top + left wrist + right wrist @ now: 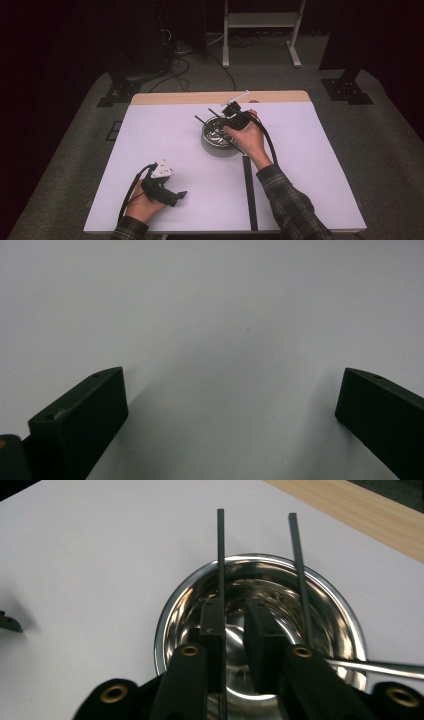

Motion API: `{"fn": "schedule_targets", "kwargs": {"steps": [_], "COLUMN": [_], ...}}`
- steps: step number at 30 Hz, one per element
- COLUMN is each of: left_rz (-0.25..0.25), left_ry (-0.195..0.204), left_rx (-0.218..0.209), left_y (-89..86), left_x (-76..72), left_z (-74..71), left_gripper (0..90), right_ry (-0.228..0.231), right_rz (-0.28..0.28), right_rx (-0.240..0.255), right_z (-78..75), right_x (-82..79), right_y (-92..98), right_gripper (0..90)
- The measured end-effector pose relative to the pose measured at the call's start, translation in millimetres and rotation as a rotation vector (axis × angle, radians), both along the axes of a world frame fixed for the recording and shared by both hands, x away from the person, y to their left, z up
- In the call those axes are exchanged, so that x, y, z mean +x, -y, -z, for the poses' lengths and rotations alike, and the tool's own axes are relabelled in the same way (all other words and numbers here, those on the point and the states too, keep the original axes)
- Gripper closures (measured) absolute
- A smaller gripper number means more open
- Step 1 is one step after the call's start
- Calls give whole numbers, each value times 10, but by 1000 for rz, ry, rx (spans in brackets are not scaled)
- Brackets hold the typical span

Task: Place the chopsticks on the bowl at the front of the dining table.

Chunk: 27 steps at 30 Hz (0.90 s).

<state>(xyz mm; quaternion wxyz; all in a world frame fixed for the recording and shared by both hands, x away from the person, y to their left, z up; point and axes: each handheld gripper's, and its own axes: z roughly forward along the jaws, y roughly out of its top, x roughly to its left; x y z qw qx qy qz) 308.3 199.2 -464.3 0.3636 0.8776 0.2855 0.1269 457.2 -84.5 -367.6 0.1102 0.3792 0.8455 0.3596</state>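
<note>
Over the steel bowl [260, 630] our right gripper [235, 615] stands slightly parted beside two thin, stiff, slippery chopsticks [220, 550]; we'd pinch them mid-length, left gripper [230, 405] wide, empty

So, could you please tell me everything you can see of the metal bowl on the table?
The metal bowl is round, shiny and looks like polished steel, its inside mirroring the things around it. It stands upright on the white table, towards the far middle. Two thin dark sticks lie across its rim, poking out past the far edge. A silvery utensil handle reaches over the rim from one side. The right tongs sit over its hollow, jaws a narrow gap apart beside one stick.
</note>
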Motion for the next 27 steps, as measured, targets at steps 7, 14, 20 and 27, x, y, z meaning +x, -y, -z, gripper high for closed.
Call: {"fn": "schedule_targets", "kwargs": {"steps": [7, 14, 20, 27], "left_rz": [0, 1, 1, 0], "left_ry": [-1, 3, 1, 0], "left_rx": [0, 0, 1, 0], "left_y": [0, 0, 0, 1], "left_x": [0, 2, 1, 0], "left_z": [0, 1, 0, 0], "left_gripper": [0, 0, 0, 0], "right_ry": [10, 11, 20, 20], "right_rz": [25, 74, 98, 111], "right_rx": [-4, -6, -9, 4], "right_z": [-58, -50, 13, 193], "right_x": [-99, -216, -287, -383], "right_y": [323, 719, 963, 1139], "right_gripper": [896, 897, 898, 898]}}
